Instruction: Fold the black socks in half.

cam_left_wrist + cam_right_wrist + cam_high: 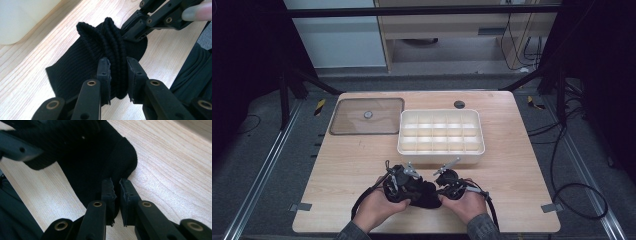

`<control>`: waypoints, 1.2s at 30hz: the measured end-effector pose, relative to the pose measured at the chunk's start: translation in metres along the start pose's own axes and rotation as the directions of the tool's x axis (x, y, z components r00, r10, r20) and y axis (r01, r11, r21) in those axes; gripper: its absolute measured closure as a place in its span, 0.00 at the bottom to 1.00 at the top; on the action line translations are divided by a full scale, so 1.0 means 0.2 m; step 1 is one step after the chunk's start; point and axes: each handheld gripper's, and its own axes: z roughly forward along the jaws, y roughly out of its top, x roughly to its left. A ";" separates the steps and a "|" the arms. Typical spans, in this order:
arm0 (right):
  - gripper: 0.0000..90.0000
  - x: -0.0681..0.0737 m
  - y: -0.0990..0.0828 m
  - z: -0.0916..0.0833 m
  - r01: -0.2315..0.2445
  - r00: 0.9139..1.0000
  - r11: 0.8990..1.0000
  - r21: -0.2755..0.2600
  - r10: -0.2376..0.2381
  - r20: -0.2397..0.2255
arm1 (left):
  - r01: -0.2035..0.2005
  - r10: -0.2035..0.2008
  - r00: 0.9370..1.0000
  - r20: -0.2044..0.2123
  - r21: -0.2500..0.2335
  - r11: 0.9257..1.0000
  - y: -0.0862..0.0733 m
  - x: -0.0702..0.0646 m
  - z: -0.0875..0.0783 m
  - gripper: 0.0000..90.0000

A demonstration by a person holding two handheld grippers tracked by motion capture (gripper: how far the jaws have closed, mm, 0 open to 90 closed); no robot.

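Near the table's front edge, both hands (377, 206) pinch a black sock (424, 194).

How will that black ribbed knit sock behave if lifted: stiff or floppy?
Likely floppy: the black ribbed knit sock bunches into folds where the left tool pinches it. Probably light and grippy rather than slippery, given the ribbed weave. It shouldn't roll.

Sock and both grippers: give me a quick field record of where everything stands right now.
sock: black sock, bunched on the table between the two grippers
left gripper: left gripper shut on a ribbed fold of the sock
right gripper: right gripper shut on a thin edge of the sock
box: white divided box behind the grippers, compartments look empty
lid: clear lid lying flat left of the box
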 end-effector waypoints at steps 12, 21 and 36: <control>0.92 0.00 0.00 0.00 0.000 1.000 1.000 -0.004 0.000 0.003 | 0.007 -0.007 1.000 0.003 0.007 1.000 0.00 0.00 0.04 0.82; 0.91 -0.01 0.00 0.01 -0.004 1.000 1.000 -0.006 0.004 0.007 | 0.005 -0.005 1.000 0.007 0.006 1.000 0.00 -0.02 0.06 0.82; 0.90 -0.03 -0.02 0.01 -0.031 1.000 0.999 -0.011 0.031 -0.002 | -0.004 0.005 1.000 0.031 -0.026 1.000 -0.01 -0.04 0.10 0.82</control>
